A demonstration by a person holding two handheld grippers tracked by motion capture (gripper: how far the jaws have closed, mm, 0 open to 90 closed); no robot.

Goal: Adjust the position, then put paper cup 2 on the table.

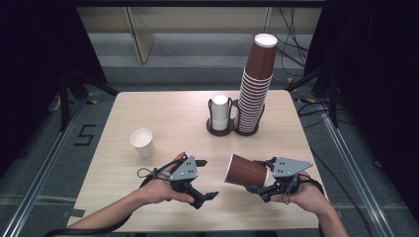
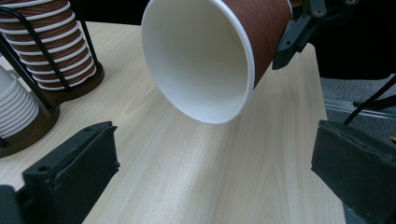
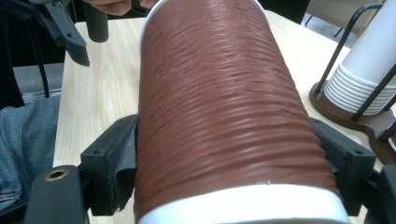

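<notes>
A ribbed brown paper cup (image 1: 245,170) lies level above the table's front edge, its white mouth facing left. My right gripper (image 1: 258,176) is shut on it near its base; in the right gripper view both jaws press the cup (image 3: 224,107) from either side. My left gripper (image 1: 206,178) stands open just left of the cup's mouth, holding nothing. Along the left gripper view, the cup's white inside (image 2: 201,60) hangs ahead of and above the wide-apart jaws. The left gripper's fingertips (image 3: 74,46) appear beyond the cup's rim.
A single white cup (image 1: 142,142) stands upright at the table's left middle. At the back, a dark wire holder (image 1: 232,129) carries a short stack of white cups (image 1: 220,112) and a tall leaning stack of brown cups (image 1: 254,94). Light wooden table (image 1: 173,113).
</notes>
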